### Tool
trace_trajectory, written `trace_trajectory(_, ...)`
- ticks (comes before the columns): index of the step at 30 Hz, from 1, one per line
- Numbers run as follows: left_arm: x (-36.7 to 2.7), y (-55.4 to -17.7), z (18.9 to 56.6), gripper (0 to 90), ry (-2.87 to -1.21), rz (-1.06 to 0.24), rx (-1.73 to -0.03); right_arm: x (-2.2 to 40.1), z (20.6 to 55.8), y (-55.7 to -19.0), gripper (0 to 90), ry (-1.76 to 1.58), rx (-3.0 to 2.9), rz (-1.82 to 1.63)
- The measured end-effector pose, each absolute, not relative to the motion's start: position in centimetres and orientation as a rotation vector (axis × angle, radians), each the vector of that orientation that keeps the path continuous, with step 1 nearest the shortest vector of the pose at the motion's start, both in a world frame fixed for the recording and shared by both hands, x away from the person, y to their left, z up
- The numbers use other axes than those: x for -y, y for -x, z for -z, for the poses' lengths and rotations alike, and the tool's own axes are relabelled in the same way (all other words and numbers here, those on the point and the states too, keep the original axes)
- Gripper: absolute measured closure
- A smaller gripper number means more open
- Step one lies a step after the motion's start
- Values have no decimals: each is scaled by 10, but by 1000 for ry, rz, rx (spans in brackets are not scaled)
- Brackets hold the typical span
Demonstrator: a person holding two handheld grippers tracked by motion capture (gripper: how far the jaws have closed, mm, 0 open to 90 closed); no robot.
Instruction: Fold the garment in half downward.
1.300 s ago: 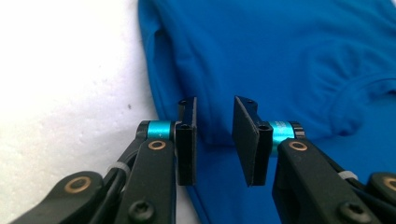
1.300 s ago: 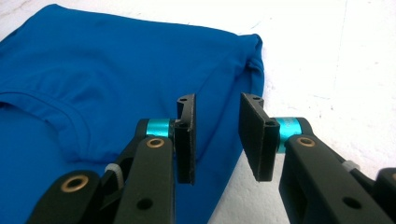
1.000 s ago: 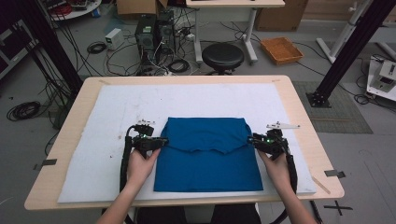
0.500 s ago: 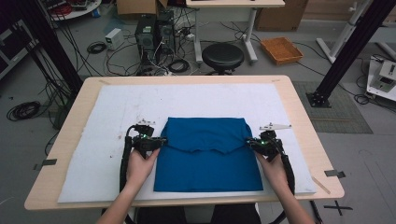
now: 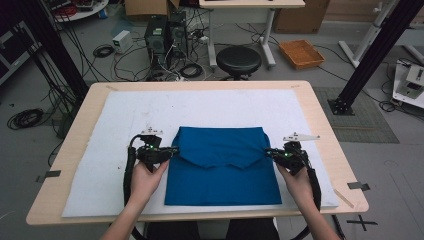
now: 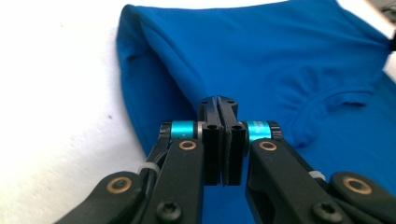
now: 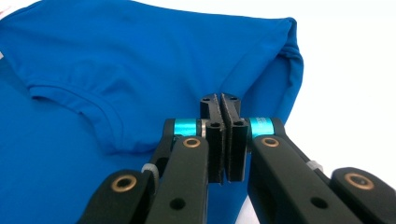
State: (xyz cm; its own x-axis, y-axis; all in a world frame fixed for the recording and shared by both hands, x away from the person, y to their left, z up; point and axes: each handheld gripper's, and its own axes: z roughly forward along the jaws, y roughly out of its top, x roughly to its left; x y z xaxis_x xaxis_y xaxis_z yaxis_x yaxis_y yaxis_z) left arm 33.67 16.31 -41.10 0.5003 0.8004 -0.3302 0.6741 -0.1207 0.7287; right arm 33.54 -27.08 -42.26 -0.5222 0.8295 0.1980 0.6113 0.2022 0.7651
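A blue shirt (image 5: 222, 170) lies folded on the white mat (image 5: 125, 115), its upper part turned down over the lower, with the collar (image 6: 345, 95) facing up. My left gripper (image 5: 175, 149) is at the shirt's left edge, where the folded flap ends. In the left gripper view, the left gripper (image 6: 218, 100) has its jaws pressed together on the blue fabric (image 6: 280, 56). My right gripper (image 5: 267, 152) mirrors it at the right edge. The right gripper (image 7: 220, 98) is likewise shut on the blue cloth (image 7: 140, 56). Both hands rest low on the mat.
The mat covers most of the wooden table (image 5: 320, 115). Bare mat lies beyond the shirt and to both sides. Off the table stand a black stool (image 5: 238, 59), computers and cables on the floor, and an orange tray (image 5: 301, 53).
The right gripper has shifted slightly along the shirt's right edge. The left gripper and the shirt look the same.
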Motion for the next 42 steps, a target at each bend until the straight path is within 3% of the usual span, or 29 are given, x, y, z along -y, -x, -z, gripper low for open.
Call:
trace_trajectory(13,-172,-258,405,885,-1905,-72,-1124,279,412,-263,893,-1273,-2287,-1268)
trace_trajectory(23,-173,-242,422,884,-1971,-91,-1151,278,420,-235,891,-1222,-2329,-1174)
trace_trajectory(25,-171,-242,424,863,-2000,-105,-1128,278,422,-234,841,-1213,-2333,-1169)
trace_trajectory(27,-168,-245,424,633,-2048,-122,-1127,281,422,-238,684,-1215,-2306,-1171)
trace_trajectory(30,-166,-251,419,541,-2040,-188,-1111,286,419,-248,677,-1238,-2258,-1171)
trace_trajectory(31,-166,-265,414,512,-1994,-230,-1120,289,416,-266,630,-1263,-2205,-1156)
trace_trajectory(34,-168,-284,410,474,-1952,-279,-1135,292,413,-299,603,-1317,-2139,-1163)
trace_trajectory(39,-165,-352,418,471,-1896,-400,-1235,290,419,-355,576,-1463,-2077,-1169)
trace_trajectory(42,-166,-368,425,474,-1882,-426,-1267,287,425,-371,575,-1501,-2070,-1129)
